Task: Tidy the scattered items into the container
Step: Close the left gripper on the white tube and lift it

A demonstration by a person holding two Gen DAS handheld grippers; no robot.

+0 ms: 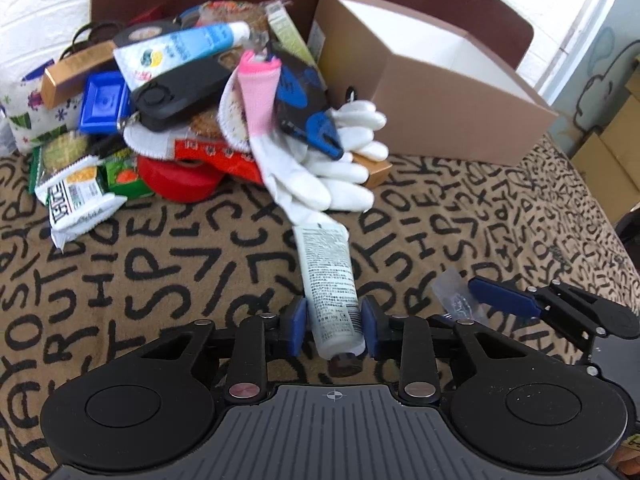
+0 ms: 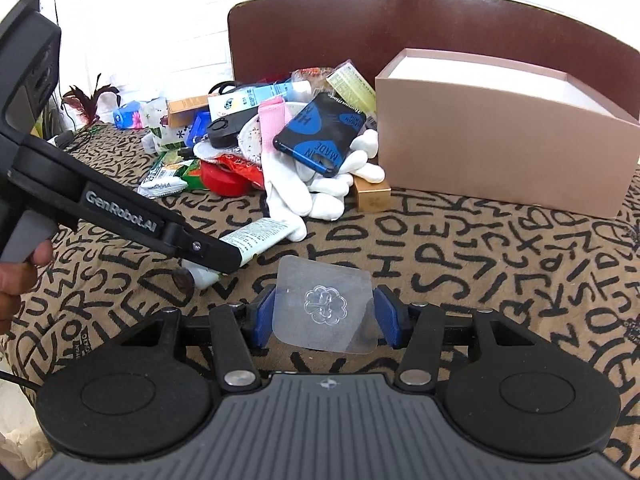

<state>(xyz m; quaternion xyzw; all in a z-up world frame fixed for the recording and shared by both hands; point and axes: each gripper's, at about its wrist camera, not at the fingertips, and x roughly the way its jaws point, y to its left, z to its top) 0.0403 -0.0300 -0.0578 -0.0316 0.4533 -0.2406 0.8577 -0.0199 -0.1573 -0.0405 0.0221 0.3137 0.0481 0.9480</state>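
Left gripper [image 1: 334, 326] clamped on white tube [image 1: 330, 280] lying on lettered cloth [image 1: 160, 280] — right gripper [image 2: 324, 318] grasping clear square sheet [image 2: 324, 306], box [image 2: 500, 140] beyond.

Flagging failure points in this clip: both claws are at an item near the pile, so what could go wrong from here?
1. The left claw takes the white tube near its cap end; its far end lies under the white gloves, so lifting may drag them.
2. The clear square sheet between the right claw pads looks thin and could buckle or slip.
3. The two claws sit close together and might collide.
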